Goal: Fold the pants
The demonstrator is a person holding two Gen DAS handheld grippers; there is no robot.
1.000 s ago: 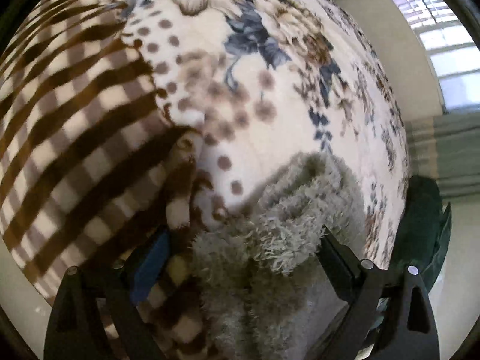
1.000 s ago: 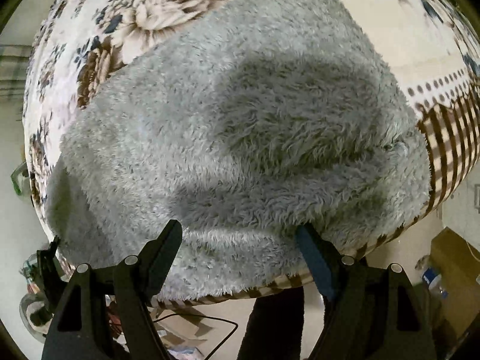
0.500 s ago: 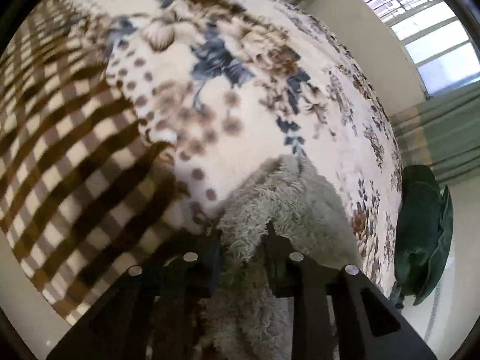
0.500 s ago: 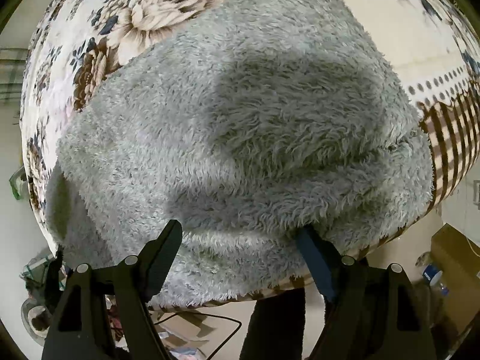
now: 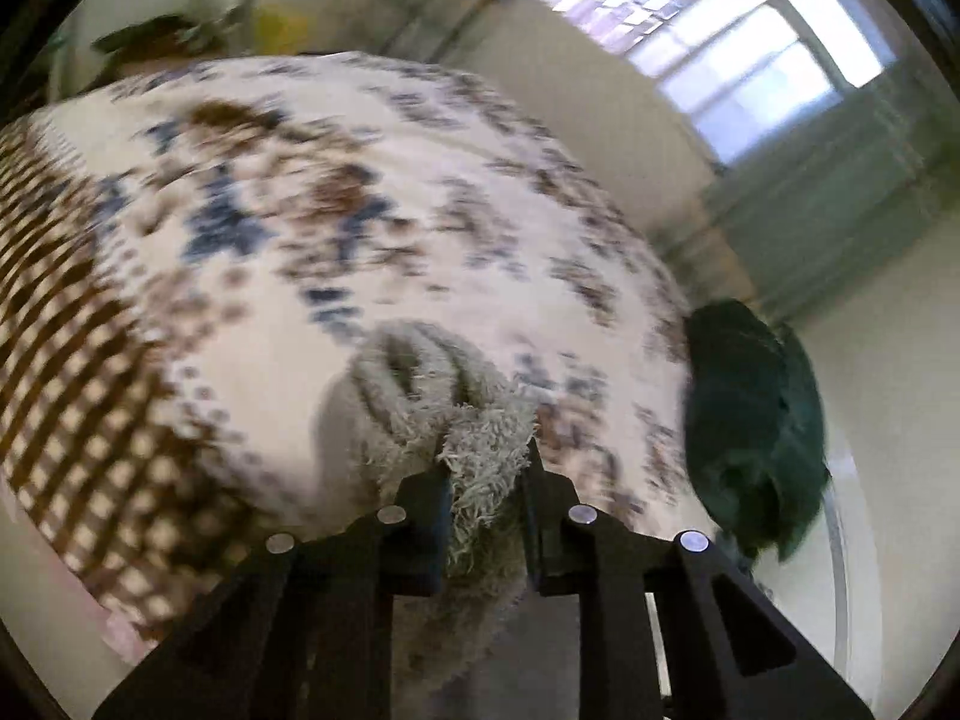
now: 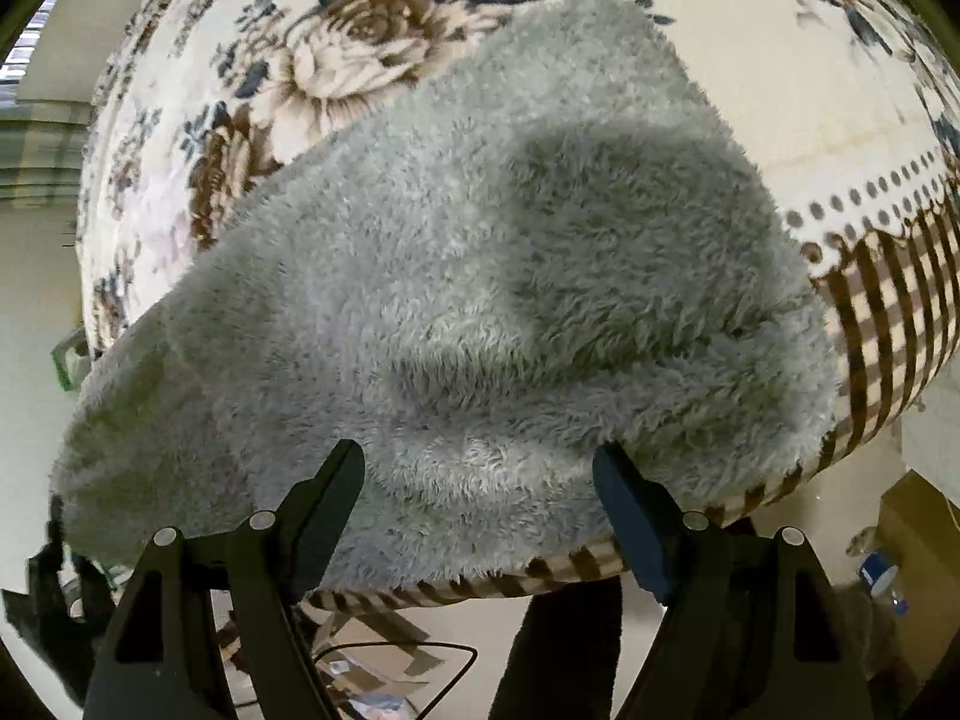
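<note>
Left gripper (image 5: 486,468): jaws drawn in close, pinching a bunch of the grey fleece pants (image 5: 456,420); the pinched fabric stands up off the floral blanket (image 5: 372,228), a rolled fold of it showing at 12 o'clock from the fingertips. Left view is motion-blurred. Dark green object (image 5: 756,426) at 3 o'clock beside the blanket edge; window (image 5: 720,30) at 1 o'clock. Right gripper (image 6: 480,474): jaws spread wide, holding nothing, fingers (image 6: 333,492) at the near edge of the pants (image 6: 468,276). Pants lie spread over the blanket (image 6: 336,60), filling the centre of the right view; brown checked border (image 6: 882,312) at 3 o'clock
</note>
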